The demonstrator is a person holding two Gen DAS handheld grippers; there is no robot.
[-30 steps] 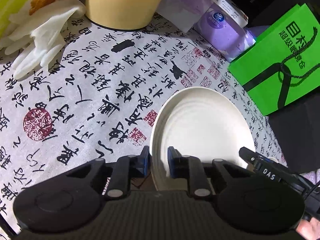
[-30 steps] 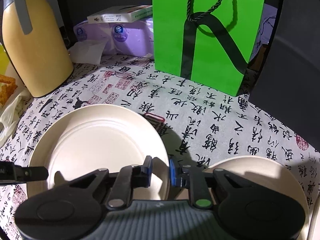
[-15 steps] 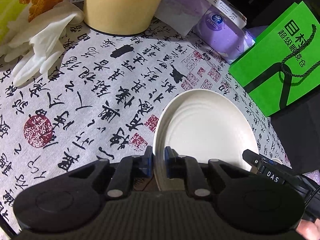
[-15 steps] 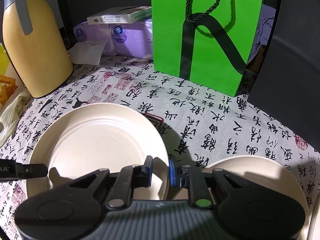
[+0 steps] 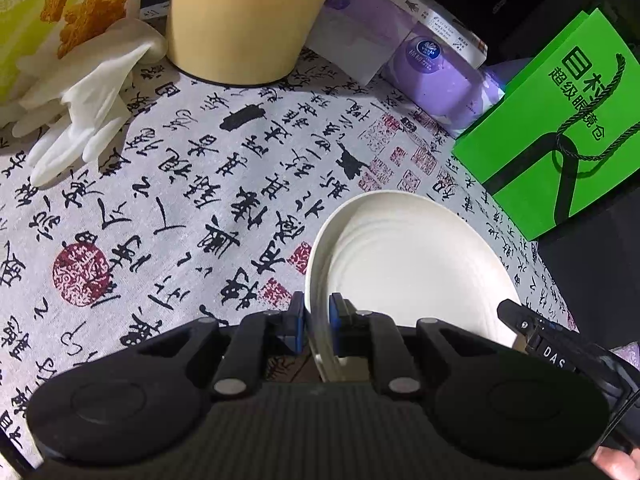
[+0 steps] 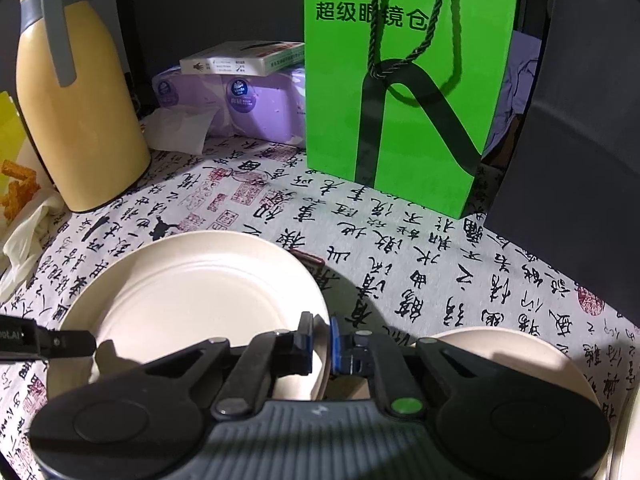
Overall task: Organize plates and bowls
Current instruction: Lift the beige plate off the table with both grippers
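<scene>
The cream plate (image 5: 408, 264) has its near rim pinched between the blue pads of our left gripper (image 5: 316, 320), whose jaws stand narrow on it; the plate tilts up and away from the jaws toward the right. In the right wrist view the same plate (image 6: 192, 292) spreads out left of our right gripper (image 6: 321, 340), its right rim running between the blue pads; those jaws have closed down to a thin gap and look clamped on that rim. The black tip of the left gripper reaches onto the plate's left rim there. Just right of the right jaws, partly under the gripper body, a second cream plate (image 6: 500, 344) lies flat on the calligraphy tablecloth (image 6: 400, 248). Left of and beyond the left jaws lies a white glove (image 5: 84, 104). Further ahead stands a yellow jug (image 6: 80, 112), then purple tissue packs (image 6: 256, 108) with a small box on top, and a green paper bag (image 6: 404, 80) straight beyond the right jaws
</scene>
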